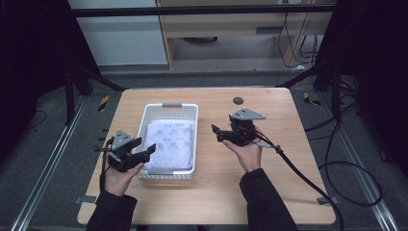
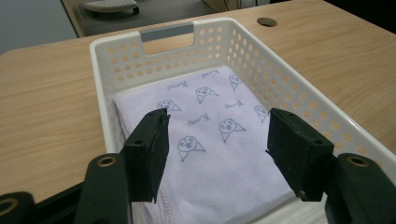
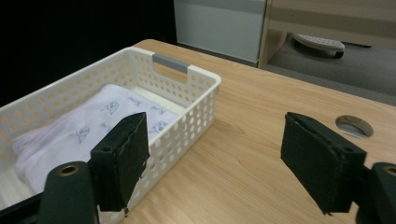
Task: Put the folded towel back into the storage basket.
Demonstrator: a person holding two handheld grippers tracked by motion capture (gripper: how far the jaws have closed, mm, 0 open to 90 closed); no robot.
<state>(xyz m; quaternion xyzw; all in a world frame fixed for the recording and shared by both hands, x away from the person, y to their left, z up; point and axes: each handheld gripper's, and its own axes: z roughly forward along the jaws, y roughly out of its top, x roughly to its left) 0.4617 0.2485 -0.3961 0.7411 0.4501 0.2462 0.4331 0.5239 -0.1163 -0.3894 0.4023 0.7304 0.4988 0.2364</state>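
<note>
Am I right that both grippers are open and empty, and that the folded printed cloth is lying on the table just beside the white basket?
Not quite: the folded printed cloth lies inside the white basket, not beside it, as the left gripper view shows. The rest holds: the left gripper and right gripper are both open and empty.

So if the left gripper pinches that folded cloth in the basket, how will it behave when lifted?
The cloth looks soft and folded in layers, so it will probably droop and unfold rather than rise flat. It seems light. The perforated basket looks light too, so it may shift if the cloth drags against its wall.
</note>
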